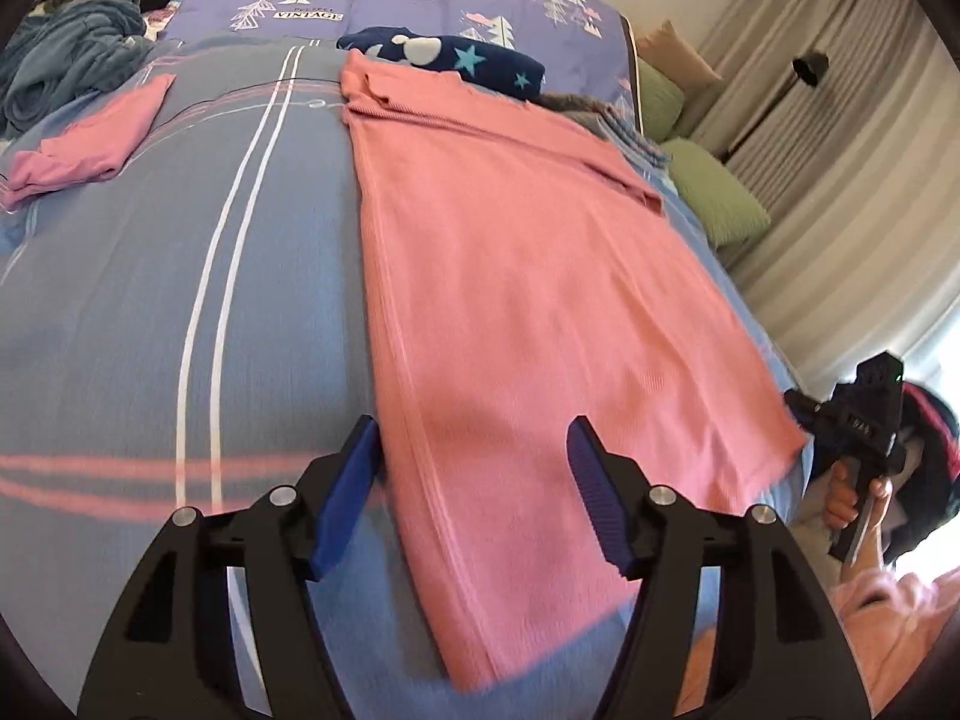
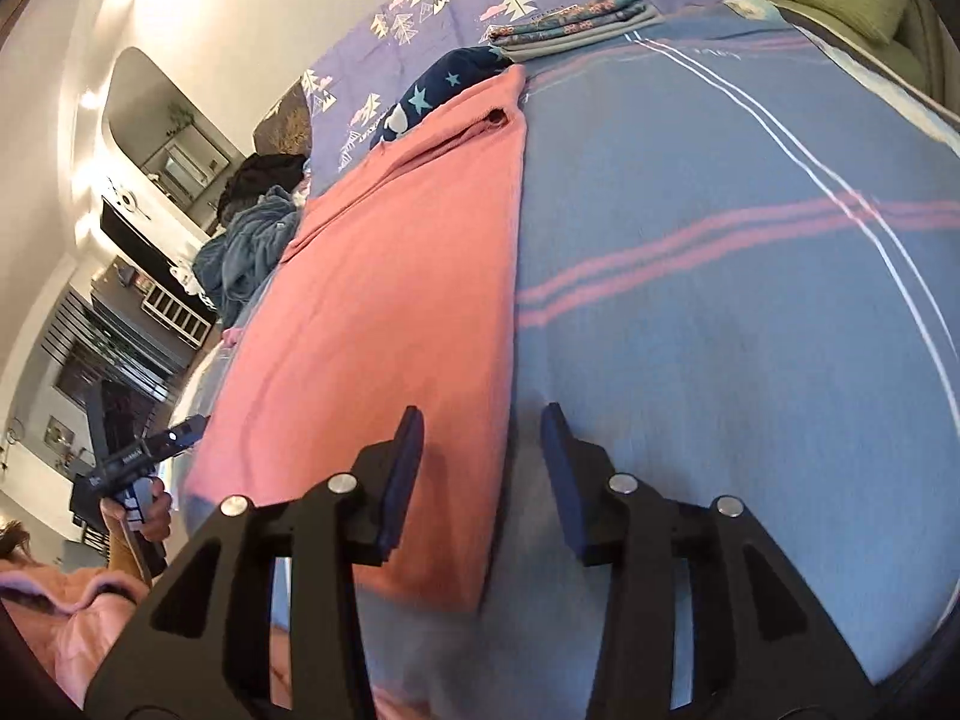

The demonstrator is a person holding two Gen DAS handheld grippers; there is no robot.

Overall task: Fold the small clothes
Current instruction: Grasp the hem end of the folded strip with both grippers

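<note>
- Here, a long salmon-pink knit garment (image 1: 528,276) lies flat on the blue striped bedspread (image 1: 180,300).
- Left gripper (image 1: 474,480) gapes wide and empty, straddling its near-left edge.
- Right gripper (image 2: 480,468) stands part-open and empty over its right edge.
- Risk — pinching bedspread along with the knit, dragging the fold crooked.

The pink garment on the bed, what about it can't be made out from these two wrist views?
- Pink garment, near hem: in the left wrist view the left hand-held gripper covers part of it, and motion blur softens it.
- Its far end: the folds there are too small to show whether that is a collar or a sleeve.
- Its underside against the striped blue bedspread: hidden in both views.
- Navy star-print cloth: partly behind the garment.
</note>
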